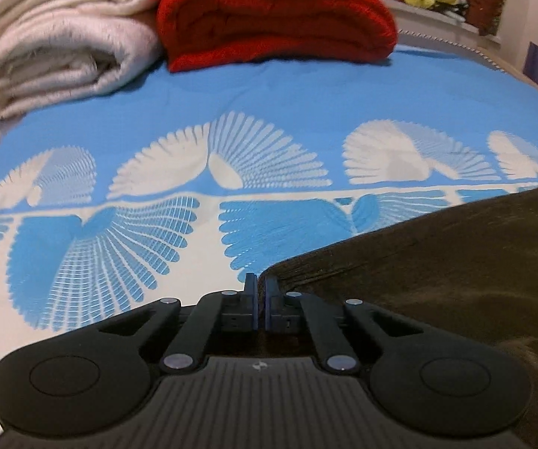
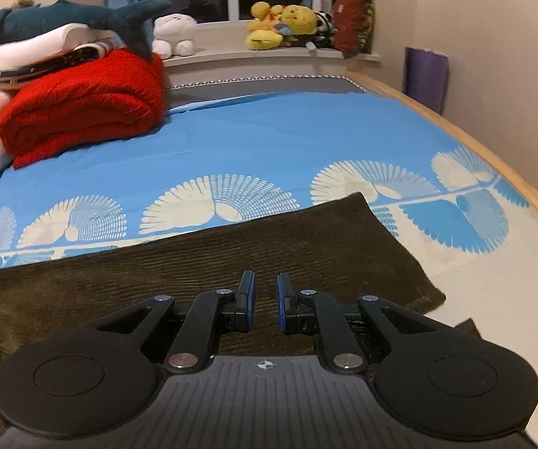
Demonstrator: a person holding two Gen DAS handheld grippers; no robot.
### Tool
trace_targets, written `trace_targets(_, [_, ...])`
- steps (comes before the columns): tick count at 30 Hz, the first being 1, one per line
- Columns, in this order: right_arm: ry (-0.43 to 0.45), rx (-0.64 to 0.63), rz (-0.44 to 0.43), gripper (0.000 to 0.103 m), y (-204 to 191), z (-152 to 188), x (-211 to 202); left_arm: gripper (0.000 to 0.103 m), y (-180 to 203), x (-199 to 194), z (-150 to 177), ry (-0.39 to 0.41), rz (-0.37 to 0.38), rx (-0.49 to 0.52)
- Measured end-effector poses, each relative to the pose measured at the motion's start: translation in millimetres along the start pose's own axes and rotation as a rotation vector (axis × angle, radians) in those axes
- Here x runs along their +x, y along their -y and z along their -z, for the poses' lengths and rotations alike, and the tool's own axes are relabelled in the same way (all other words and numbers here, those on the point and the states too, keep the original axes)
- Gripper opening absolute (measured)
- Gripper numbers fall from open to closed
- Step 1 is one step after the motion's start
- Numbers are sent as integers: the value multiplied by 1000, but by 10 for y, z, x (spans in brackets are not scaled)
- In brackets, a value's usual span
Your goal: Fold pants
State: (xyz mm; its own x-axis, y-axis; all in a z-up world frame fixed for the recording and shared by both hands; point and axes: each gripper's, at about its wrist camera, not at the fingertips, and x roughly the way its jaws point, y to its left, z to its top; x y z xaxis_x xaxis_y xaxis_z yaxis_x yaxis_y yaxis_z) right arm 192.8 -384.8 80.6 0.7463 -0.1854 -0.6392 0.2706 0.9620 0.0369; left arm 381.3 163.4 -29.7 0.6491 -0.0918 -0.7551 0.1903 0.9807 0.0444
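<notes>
Dark brown corduroy pants lie flat on the blue and white bed sheet. In the left wrist view the pants fill the lower right. My left gripper is shut, pinching the corner edge of the pants between its pads. My right gripper hovers over the pants' middle with a small gap between its blue pads and holds nothing. A pants edge ends at the right.
A folded red blanket and a cream blanket sit at the far side of the bed. Plush toys line the windowsill. A shark plush lies on a stack of laundry. The bed's wooden edge runs along the right.
</notes>
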Motion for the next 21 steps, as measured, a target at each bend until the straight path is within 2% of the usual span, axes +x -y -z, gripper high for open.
trace_targets(5, [-6, 47, -20, 13, -23, 5, -76, 2, 275, -819, 152, 63, 8, 87])
trace_targets(9, [14, 56, -38, 13, -78, 4, -212, 2, 542, -1572, 601, 100, 59, 165])
trace_targets(12, [28, 56, -56, 13, -89, 37, -342, 2, 707, -1906, 1067, 63, 104, 208])
trace_targets(13, [28, 52, -61, 13, -82, 49, -374, 2, 755, -1945, 1221, 32, 124, 223])
trace_targets(15, [28, 39, -61, 13, -54, 75, -432, 0, 862, -1896, 1460, -81, 169, 301])
trace_targets(16, [27, 33, -58, 13, -33, 87, -446, 2, 901, -1883, 1524, -103, 158, 332])
trace_targets(17, [24, 30, -55, 13, -11, 97, -454, 3, 893, -1889, 1541, -98, 143, 322])
trace_targets(18, [18, 33, -50, 13, 17, 102, -453, 8, 821, -1887, 1521, -103, 152, 257])
trace_targets(19, [12, 41, -44, 13, 53, 106, -449, 11, 703, -1861, 1485, -129, 185, 158])
trace_targets(21, [-3, 69, -41, 13, 119, 118, -433, 25, 466, -1754, 1438, -203, 254, -42])
